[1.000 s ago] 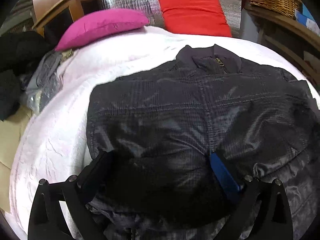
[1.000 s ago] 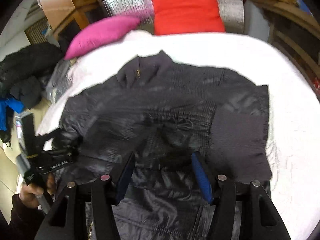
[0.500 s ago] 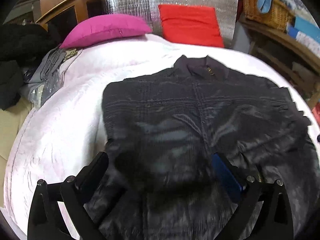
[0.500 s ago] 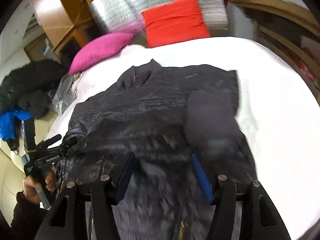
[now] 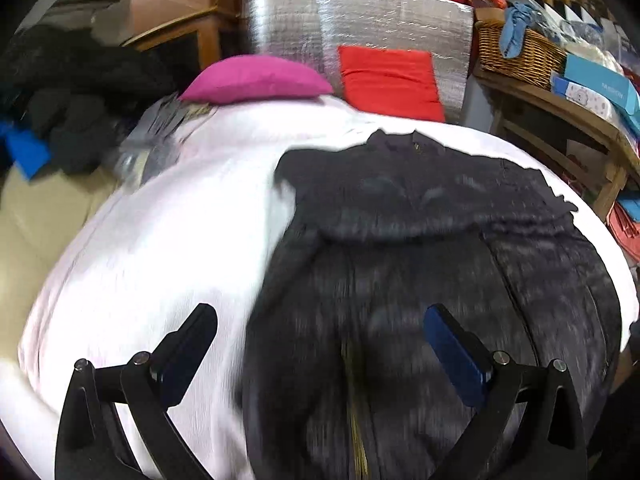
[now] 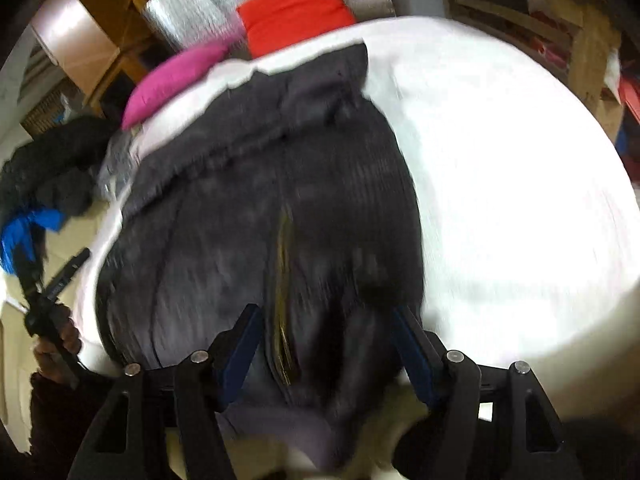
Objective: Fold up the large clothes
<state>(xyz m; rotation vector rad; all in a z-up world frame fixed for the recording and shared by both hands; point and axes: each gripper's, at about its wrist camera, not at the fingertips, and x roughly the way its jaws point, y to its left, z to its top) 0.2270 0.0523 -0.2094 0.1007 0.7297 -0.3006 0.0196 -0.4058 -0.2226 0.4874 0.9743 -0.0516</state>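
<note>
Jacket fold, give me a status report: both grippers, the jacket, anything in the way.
Left gripper open, empty. Right gripper open over the hem, jaws just widened, nothing pinched. Black jacket on white bed, sleeves folded in. Nothing in the way.

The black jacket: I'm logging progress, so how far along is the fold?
Done: the black jacket lies on the white bed cover narrowed, sleeves tucked across its upper part. In hand: nothing; the left gripper and right gripper hover open over its lower part. Left: folding it lengthwise toward the collar.
</note>
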